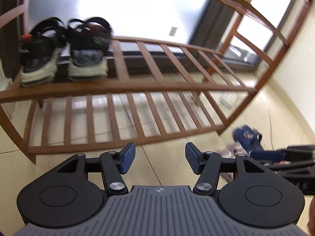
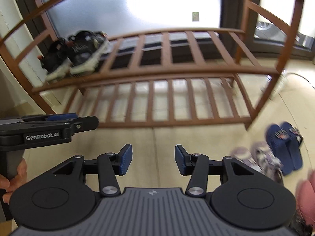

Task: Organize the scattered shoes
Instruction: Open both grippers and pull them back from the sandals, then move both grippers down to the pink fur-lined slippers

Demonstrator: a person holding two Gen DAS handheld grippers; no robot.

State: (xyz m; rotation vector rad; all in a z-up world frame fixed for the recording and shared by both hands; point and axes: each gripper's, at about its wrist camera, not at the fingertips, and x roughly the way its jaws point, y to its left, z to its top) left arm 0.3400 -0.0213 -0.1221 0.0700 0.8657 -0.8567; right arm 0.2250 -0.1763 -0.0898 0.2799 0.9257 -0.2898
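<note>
Black sandals (image 1: 65, 51) paired on rack (image 1: 126, 86) upper shelf, left end. Blue slippers (image 2: 283, 145), pale sneakers (image 2: 258, 161) on floor, low right of rack, long axes pointing away. My right tongs (image 2: 153, 160) nearer; left tongs (image 1: 160, 160) farther. Both spread apart, holding nothing.

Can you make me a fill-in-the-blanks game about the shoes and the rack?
1. The black sandals sit on the ____ shelf of the wooden rack.
2. The dark blue slippers lie on the ____, beside the rack.
3. Both the left tongs and the right tongs are ____ and hold nothing.
4. The rack's bottom shelf holds ____ shoes.

Missing words: middle; floor; open; no
</note>
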